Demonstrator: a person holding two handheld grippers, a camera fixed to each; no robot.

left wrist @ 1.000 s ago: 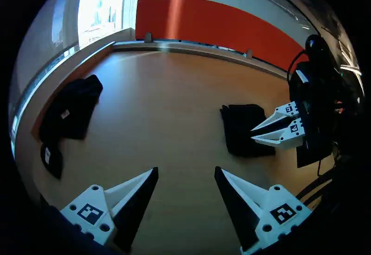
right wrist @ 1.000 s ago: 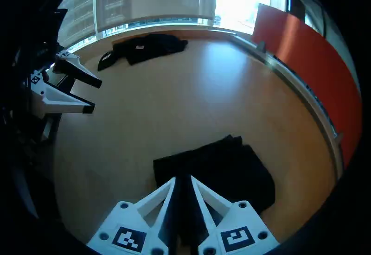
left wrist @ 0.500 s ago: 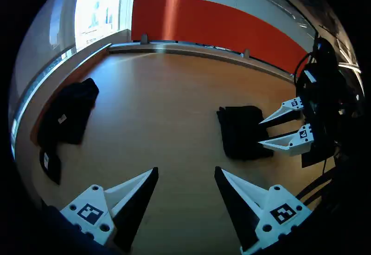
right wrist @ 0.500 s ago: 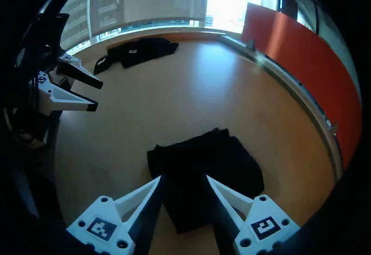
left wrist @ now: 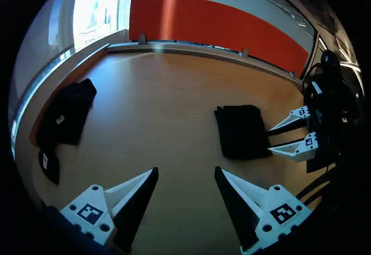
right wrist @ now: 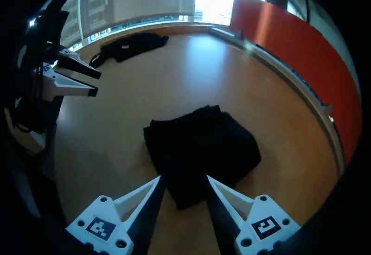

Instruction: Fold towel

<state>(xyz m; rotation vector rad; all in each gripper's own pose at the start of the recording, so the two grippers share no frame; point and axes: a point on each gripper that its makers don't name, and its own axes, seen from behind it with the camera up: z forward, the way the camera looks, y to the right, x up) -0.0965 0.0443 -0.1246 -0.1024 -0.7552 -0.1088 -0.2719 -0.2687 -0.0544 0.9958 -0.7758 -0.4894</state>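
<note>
A black towel (left wrist: 242,130) lies folded into a compact rectangle on the wooden table (left wrist: 171,97). In the right gripper view the folded towel (right wrist: 201,148) sits just ahead of my right gripper (right wrist: 184,184), which is open and holds nothing. The left gripper view shows that right gripper (left wrist: 270,140) open at the towel's right edge, apart from it. My left gripper (left wrist: 185,174) hovers open above bare table, well short of the towel. In the right gripper view the left gripper (right wrist: 95,82) is at the far left, open.
A heap of black cloth (left wrist: 67,111) lies at the table's far left edge near the window, with a smaller dark piece (left wrist: 48,164) beside it. The same heap (right wrist: 132,45) appears at the top of the right gripper view. An orange wall panel (left wrist: 213,23) runs behind the table.
My right gripper has opened, letting go of the folded towel, and has drawn back from it. The towel stays flat on the table. My left gripper has hardly moved.
</note>
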